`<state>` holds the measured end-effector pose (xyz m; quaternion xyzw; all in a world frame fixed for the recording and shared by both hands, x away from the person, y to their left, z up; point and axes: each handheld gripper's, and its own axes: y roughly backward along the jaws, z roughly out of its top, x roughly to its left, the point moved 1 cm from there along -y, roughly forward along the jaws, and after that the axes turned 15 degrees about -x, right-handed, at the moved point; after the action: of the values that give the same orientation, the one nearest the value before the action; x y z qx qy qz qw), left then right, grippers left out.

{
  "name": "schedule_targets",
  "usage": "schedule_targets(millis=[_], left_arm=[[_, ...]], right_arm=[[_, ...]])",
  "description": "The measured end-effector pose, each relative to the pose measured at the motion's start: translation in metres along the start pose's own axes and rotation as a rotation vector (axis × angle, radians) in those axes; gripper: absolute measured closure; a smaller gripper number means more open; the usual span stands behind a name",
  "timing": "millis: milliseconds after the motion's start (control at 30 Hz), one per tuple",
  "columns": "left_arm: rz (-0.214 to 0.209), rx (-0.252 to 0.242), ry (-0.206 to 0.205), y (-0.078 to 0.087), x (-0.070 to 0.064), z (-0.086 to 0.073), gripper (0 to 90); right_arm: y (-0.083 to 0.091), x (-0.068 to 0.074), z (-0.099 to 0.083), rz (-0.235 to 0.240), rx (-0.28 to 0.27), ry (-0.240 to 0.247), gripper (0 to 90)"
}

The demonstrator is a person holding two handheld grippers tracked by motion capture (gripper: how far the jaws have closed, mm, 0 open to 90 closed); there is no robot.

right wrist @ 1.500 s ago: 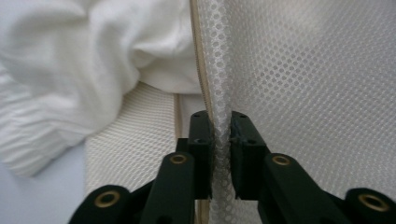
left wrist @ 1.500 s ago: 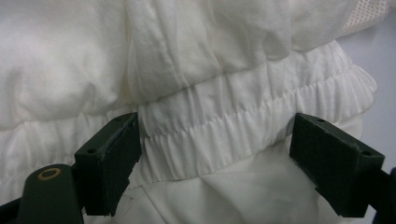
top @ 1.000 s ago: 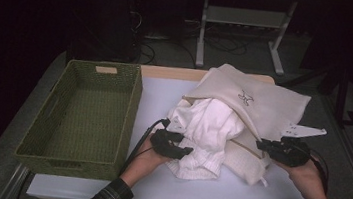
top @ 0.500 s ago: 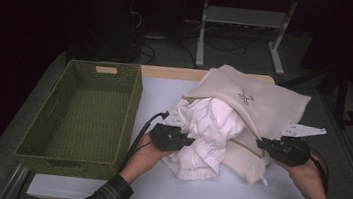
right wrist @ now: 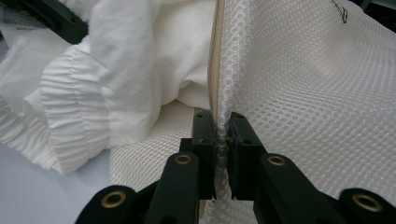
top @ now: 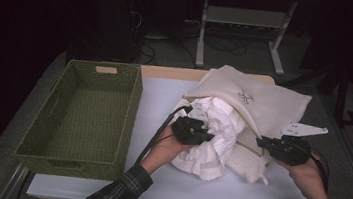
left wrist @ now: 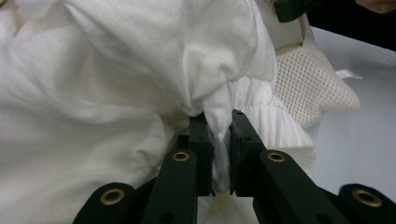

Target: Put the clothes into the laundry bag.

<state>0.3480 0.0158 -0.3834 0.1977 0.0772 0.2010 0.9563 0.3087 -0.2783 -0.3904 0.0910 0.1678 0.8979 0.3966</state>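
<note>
Two hand-held grippers are seen at the near half of the white-topped desk (top: 164, 103). The left hand-held gripper (left wrist: 218, 135) is closed on a pinched fold of one crumpled white cotton garment (left wrist: 116, 84), the fold being squeezed between its two black jaws with only the cloth's thickness left between them. In the high view this left hand-held gripper (top: 204, 135) is pressed against the left flank of the white garment (top: 216, 129), which bulges out just ahead of it and spills down onto the desk below it.

The right hand-held gripper (right wrist: 222, 133) is clamped on the beige-taped edge of one cream mesh laundry bag (right wrist: 303, 93), its jaws nearly together with the netting and tape between them. To the left of those jaws the white garment (right wrist: 140, 70), with a gathered, ribbed cuff, is seen emerging from the bag's opening. In the high view the right hand-held gripper (top: 264, 142) is held at the bag's near right edge, and the bag (top: 265, 102) stretches away beyond it, one small dark logo being printed on its top side.

One rectangular olive-green woven basket (top: 77, 153) is set well to the left of the left hand-held gripper, apart from the garment. Two plaid sleeves are seen at the near edge.
</note>
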Motion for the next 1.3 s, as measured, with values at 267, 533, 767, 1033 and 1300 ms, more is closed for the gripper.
schedule_targets(millis=[267, 533, 767, 1033, 1300], left_arm=[[-0.016, 0.011, -0.004, -0.022, -0.002, 0.012, 81.7], [-0.021, 0.028, -0.005, -0.051, -0.002, 0.02, 82.0], [-0.017, 0.036, 0.003, -0.064, 0.0, 0.021, 82.1], [-0.001, 0.04, -0.002, -0.076, 0.002, 0.023, 82.2], [0.022, 0.052, -0.006, -0.092, 0.004, 0.021, 82.3]], right_arm=[[0.0, 0.001, 0.002, 0.004, -0.01, -0.005, 83.0], [0.0, 0.001, 0.004, 0.014, -0.02, -0.006, 83.0], [0.001, 0.001, 0.005, 0.016, -0.026, -0.003, 83.4], [0.001, 0.003, 0.009, 0.02, -0.046, 0.0, 83.9], [0.005, 0.005, 0.014, 0.045, -0.078, -0.004, 84.1]])
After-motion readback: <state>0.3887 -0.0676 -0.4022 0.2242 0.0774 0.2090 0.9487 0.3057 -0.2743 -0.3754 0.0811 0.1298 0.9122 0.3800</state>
